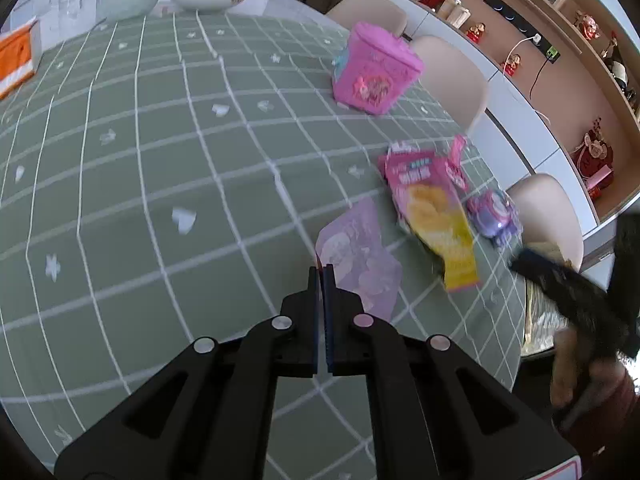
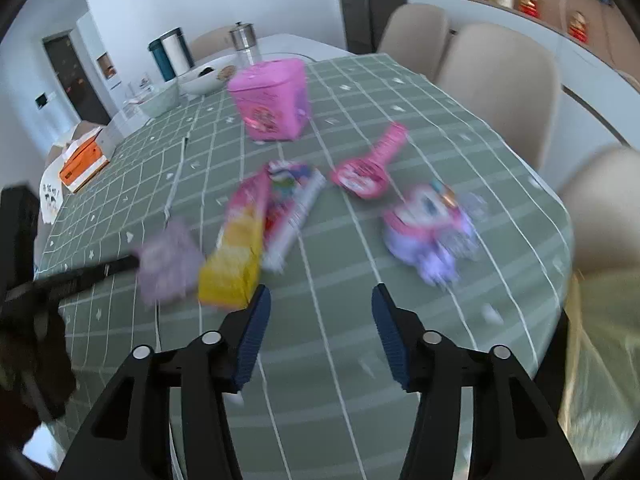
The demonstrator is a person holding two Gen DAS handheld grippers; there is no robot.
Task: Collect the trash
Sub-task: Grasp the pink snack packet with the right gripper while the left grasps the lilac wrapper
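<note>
Your left claw (image 1: pixel 323 270) pinched a thin, crinkly lilac wrapper (image 1: pixel 360 264); your right claw (image 2: pixel 318 300) gaped empty, glossy yellow-pink packet (image 2: pixel 240 248) at ten o'clock.

Desk cloth (image 1: pixel 160 168): sage green w/ white grid lines + small white flower/heart motifs. Bin (image 1: pixel 374 68): hot pink, printed sticker on front. Snack bag (image 1: pixel 436 216): pink top, yellow bottom. Flat wrapper (image 1: pixel 360 264): pale lilac. Toy pack (image 2: pixel 428 228): purple/pink. Tissue box (image 2: pixel 82 162): orange + white. Gripper pads (image 2: pixel 252 344): dark blue, ribbed; bodies black.
</note>
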